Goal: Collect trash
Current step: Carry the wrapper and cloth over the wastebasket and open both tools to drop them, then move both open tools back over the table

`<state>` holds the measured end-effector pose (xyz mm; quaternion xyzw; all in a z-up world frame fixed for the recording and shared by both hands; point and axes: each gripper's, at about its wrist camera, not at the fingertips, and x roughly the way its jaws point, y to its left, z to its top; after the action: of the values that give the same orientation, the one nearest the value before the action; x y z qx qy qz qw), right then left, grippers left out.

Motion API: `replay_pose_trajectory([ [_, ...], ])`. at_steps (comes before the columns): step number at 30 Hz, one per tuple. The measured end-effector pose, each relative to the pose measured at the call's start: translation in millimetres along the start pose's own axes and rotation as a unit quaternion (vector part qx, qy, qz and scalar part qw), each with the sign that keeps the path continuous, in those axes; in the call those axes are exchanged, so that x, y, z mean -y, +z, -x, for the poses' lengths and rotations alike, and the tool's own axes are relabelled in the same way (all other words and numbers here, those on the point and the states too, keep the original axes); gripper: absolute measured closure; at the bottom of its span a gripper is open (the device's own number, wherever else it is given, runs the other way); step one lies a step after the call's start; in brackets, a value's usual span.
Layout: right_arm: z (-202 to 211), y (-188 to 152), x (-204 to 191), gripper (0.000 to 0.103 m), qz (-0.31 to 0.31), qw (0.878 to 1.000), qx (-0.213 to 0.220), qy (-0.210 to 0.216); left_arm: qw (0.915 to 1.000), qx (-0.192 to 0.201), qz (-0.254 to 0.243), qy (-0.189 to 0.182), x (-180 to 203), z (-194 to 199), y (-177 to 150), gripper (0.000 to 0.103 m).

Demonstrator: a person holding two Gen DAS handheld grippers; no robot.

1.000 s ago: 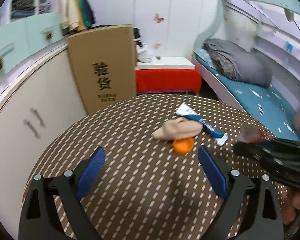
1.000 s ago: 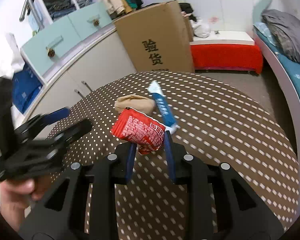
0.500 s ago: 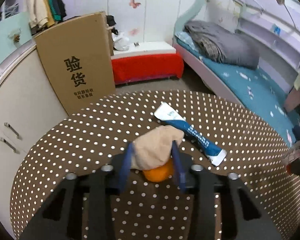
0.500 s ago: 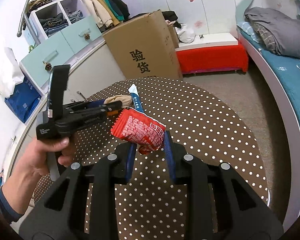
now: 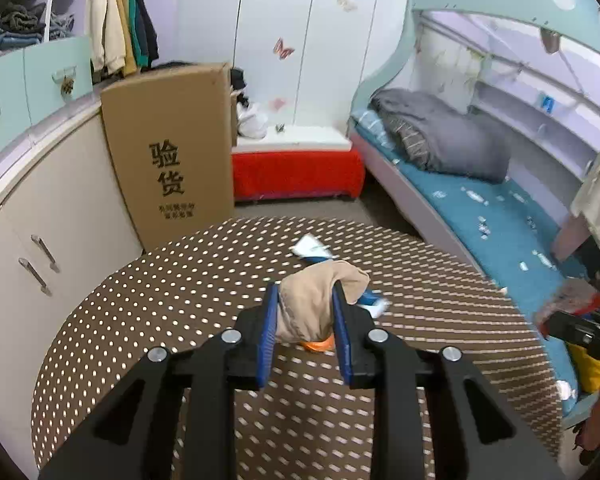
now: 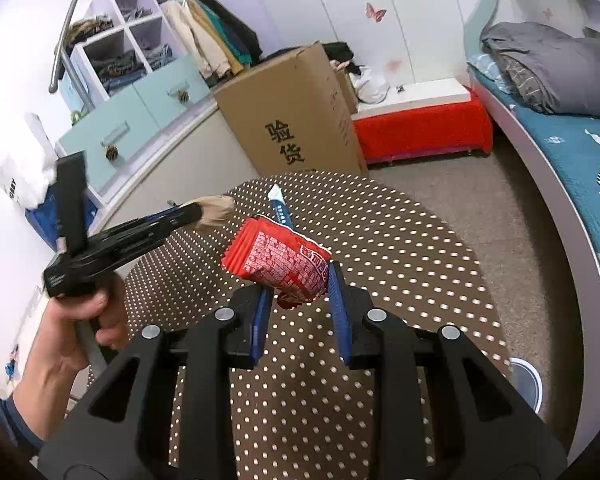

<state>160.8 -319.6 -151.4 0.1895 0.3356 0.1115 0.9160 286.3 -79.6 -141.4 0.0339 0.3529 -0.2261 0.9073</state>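
Observation:
My left gripper (image 5: 306, 300) is shut on a beige crumpled cloth (image 5: 314, 304) and holds it above the brown dotted round table (image 5: 180, 320). An orange piece (image 5: 320, 345) lies on the table under the cloth. A blue and white tube (image 5: 316, 251) lies just beyond, partly hidden. My right gripper (image 6: 298, 280) is shut on a red snack wrapper (image 6: 278, 259) held over the table. The right wrist view also shows the left gripper (image 6: 188, 212) with the cloth (image 6: 216, 210), the tube (image 6: 280, 205) and the table (image 6: 400, 280). The left wrist view shows the right gripper (image 5: 556, 320) at the right edge.
A tall cardboard box (image 5: 176, 148) stands behind the table against cream cabinets (image 5: 40, 220). A red bench (image 5: 296, 172) and a bed (image 5: 480, 208) with a grey blanket lie beyond. A white round object (image 6: 526, 380) sits on the floor to the right of the table.
My left gripper closed on the beige cloth and lifted it off the orange piece. My right gripper kept the red wrapper and drew back to the right.

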Motion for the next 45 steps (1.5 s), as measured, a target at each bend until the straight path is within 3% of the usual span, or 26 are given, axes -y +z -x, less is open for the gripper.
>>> replay_pose_trajectory([
  [5, 40.7, -2.0, 21.0, 0.076, -0.014, 0.999, 0.027, -0.012, 0.9991, 0.02, 0.002, -0.037, 38.5, 35.5, -4.9, 0.078],
  [9, 74.7, -8.4, 52.7, 0.076, -0.039, 0.998, 0.046, -0.035, 0.9965, 0.028, -0.015, -0.078, 92.9, 51.6, -12.0, 0.078],
  [16, 110.3, -44.6, 141.7, 0.076, -0.115, 0.987, 0.037, -0.105, 0.9879, -0.001, -0.045, -0.148, 190.3, 41.4, -27.0, 0.078],
  [22, 90.0, -104.1, 230.3, 0.076, -0.216, 0.965, -0.026, -0.146, 0.9811, -0.042, -0.069, -0.176, 249.3, 18.2, -47.1, 0.078],
  [28, 41.6, -157.7, 296.3, 0.073, -0.305, 0.938, -0.084, -0.143, 0.976, -0.089, -0.095, -0.175, 296.3, -15.5, -65.3, 0.078],
  [29, 36.8, -167.0, 306.8, 0.055, -0.323, 0.931, -0.091, -0.142, 0.975, -0.097, -0.098, -0.174, 301.7, -20.9, -67.8, 0.078],
  [30, 33.4, -173.9, 313.3, 0.02, -0.337, 0.926, -0.096, -0.142, 0.9738, -0.107, -0.101, -0.173, 308.1, -27.9, -71.1, 0.078],
  [31, 31.7, -179.8, 319.8, 0.015, -0.352, 0.92, -0.098, -0.145, 0.9728, -0.115, -0.103, -0.173, 312.1, -33.8, -73.3, 0.078],
  [35, 46.2, -189.2, 332.9, 0.015, -0.384, 0.909, -0.07, -0.148, 0.9672, -0.147, -0.121, -0.169, 337.6, -60.4, -84.5, 0.078],
  [41, 91.9, -173.5, 330.6, 0.013, -0.376, 0.914, -0.015, -0.152, 0.9555, -0.187, -0.152, -0.17, 369.3, -93.8, -100.7, 0.077],
  [44, 109.6, -158.9, 325.8, 0.009, -0.365, 0.918, 0.008, -0.156, 0.9507, -0.202, -0.164, -0.169, 380.8, -107.4, -105.6, 0.063],
  [45, 115.5, -154.4, 324.2, 0.007, -0.361, 0.919, 0.015, -0.157, 0.9502, -0.206, -0.164, -0.168, 384.9, -111.1, -106.3, 0.039],
])
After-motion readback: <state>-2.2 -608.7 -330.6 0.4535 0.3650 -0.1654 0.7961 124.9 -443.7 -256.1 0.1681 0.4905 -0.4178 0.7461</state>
